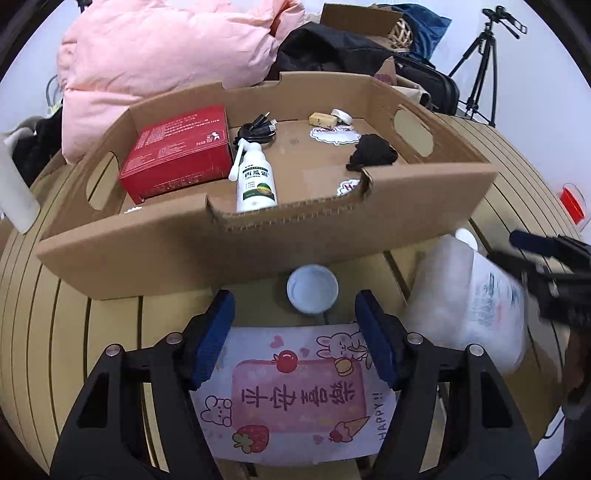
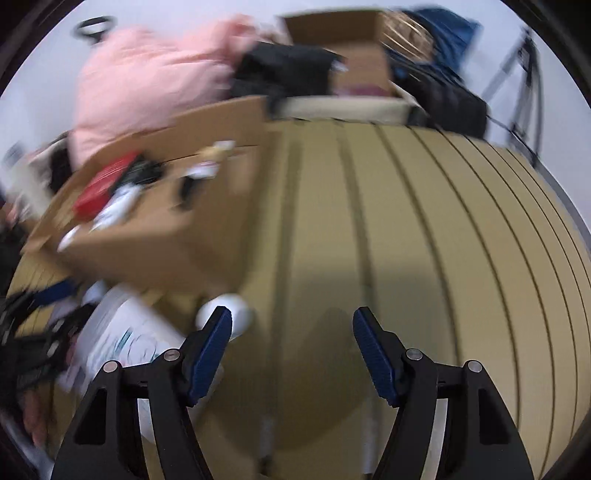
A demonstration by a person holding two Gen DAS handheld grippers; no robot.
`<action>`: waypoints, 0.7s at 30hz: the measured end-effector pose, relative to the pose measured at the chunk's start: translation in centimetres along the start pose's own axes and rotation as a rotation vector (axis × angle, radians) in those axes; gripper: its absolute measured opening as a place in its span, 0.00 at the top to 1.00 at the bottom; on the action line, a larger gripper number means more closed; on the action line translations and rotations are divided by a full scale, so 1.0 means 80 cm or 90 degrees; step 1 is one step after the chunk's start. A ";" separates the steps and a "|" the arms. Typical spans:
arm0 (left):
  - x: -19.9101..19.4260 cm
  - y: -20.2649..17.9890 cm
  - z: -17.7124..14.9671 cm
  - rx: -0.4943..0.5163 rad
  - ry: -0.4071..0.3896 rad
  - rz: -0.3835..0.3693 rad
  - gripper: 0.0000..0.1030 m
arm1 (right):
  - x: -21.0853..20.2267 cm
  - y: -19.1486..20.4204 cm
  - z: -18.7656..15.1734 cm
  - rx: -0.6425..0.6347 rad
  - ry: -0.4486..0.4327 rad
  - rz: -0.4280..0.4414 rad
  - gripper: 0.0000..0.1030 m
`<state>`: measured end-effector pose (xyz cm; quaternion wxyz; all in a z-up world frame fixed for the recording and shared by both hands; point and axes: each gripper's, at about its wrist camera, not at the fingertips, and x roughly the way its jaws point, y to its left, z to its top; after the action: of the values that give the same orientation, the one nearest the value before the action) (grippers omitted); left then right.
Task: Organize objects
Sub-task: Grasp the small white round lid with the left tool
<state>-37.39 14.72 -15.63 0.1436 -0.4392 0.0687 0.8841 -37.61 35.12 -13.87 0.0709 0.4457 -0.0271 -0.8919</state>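
Observation:
A shallow cardboard tray (image 1: 258,236) holds a red box (image 1: 177,151), a white spray bottle (image 1: 255,181), a black cable (image 1: 256,129), a black cloth (image 1: 373,153) and a small eraser-like block (image 1: 323,119). My left gripper (image 1: 295,332) is open, hovering over a pink cartoon card (image 1: 295,398), just behind a white cap (image 1: 312,288). A white plastic packet (image 1: 469,299) lies to the right, next to my other gripper (image 1: 546,269). In the blurred right wrist view my right gripper (image 2: 291,343) is open and empty above the slatted table (image 2: 424,240); the packet (image 2: 122,339) and tray (image 2: 166,229) lie left.
A pink quilt (image 1: 166,62), black clothes (image 1: 332,48) and a cardboard box (image 1: 358,18) pile up behind the tray. A tripod (image 1: 484,62) stands at the back right. A red-and-white object (image 1: 570,201) sits at the table's right edge.

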 end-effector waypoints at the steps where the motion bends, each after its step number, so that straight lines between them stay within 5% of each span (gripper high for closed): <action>1: -0.001 -0.001 -0.002 0.006 -0.003 0.000 0.38 | -0.003 0.008 -0.007 -0.010 0.000 0.016 0.29; 3: 0.000 -0.001 -0.001 0.005 -0.004 -0.007 0.39 | -0.007 0.014 -0.011 -0.014 -0.008 0.016 0.29; 9: 0.005 -0.008 0.000 0.025 -0.003 -0.027 0.77 | 0.011 0.012 0.009 -0.001 -0.003 0.050 0.42; 14: 0.005 -0.013 -0.002 0.034 -0.012 -0.025 0.76 | 0.030 0.031 0.011 -0.042 -0.001 0.043 0.71; 21: -0.010 0.004 -0.004 -0.009 -0.008 -0.036 0.77 | 0.028 0.027 0.007 -0.036 0.007 0.006 0.70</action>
<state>-36.82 14.17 -15.20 0.1655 -0.4366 0.0491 0.8829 -39.17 32.63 -15.06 0.0877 0.4484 -0.0034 -0.8895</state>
